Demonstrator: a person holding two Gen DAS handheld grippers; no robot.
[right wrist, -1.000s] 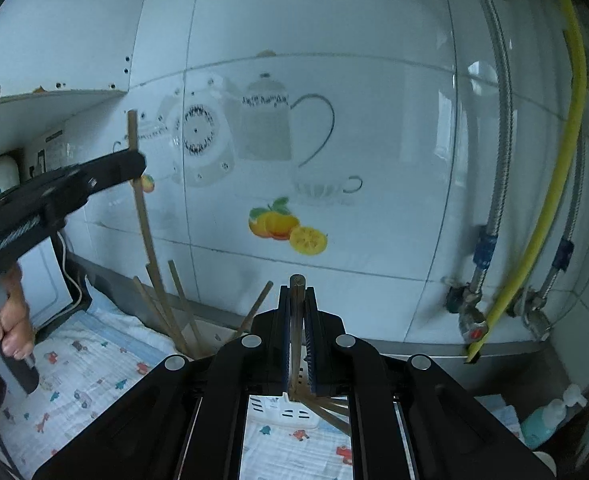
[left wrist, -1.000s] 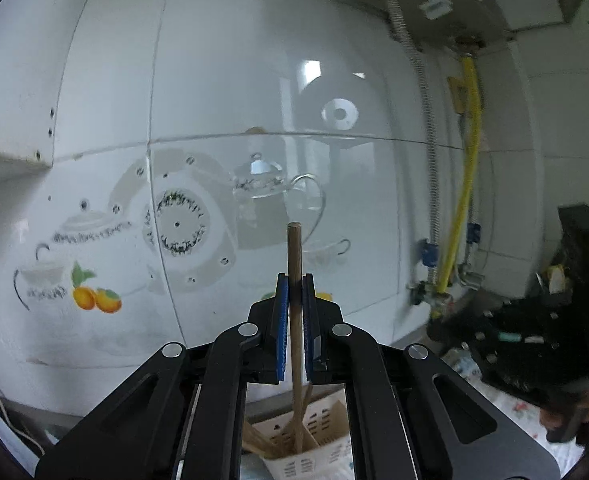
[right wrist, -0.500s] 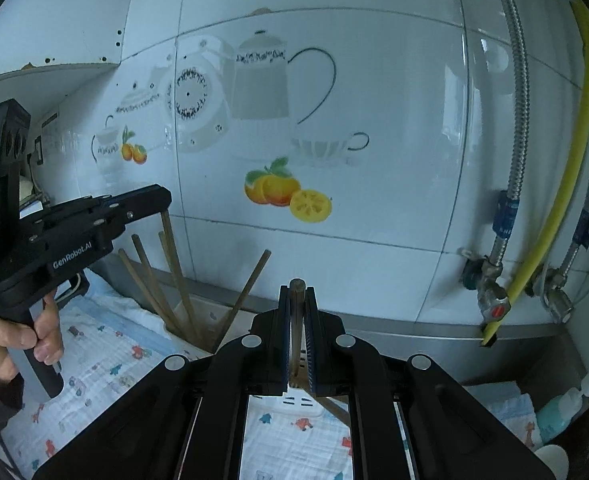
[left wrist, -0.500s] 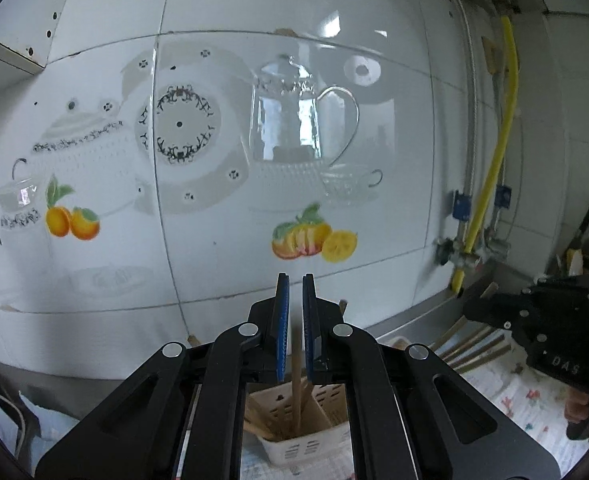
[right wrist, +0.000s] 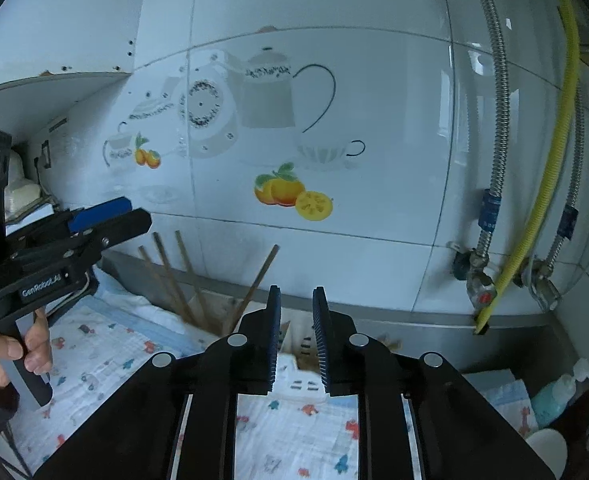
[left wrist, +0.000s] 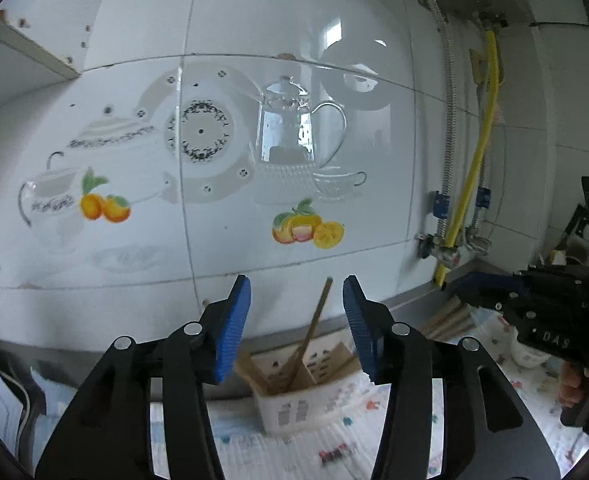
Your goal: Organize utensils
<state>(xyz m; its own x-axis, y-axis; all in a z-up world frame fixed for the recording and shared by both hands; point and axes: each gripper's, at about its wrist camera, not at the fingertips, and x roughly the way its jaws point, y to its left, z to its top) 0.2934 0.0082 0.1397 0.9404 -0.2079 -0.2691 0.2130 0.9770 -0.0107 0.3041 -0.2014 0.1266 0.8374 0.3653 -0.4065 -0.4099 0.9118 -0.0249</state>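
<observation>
A white perforated utensil holder stands on the patterned cloth against the tiled wall, with several wooden chopsticks leaning in it. My left gripper is open and empty, above and in front of the holder. In the right wrist view the holder sits just behind my right gripper, which is open and empty. Several chopsticks stand in the holder's left part, one leaning right. The left gripper shows at the left of the right wrist view.
A white tiled wall with teapot and fruit prints is close behind. Metal hoses and a yellow pipe run down at the right. A teal bottle and a white cup sit at the lower right. A patterned cloth covers the counter.
Both grippers have opened and let go of their chopsticks, which now stand in the holder. The left gripper dropped lower toward the holder.
</observation>
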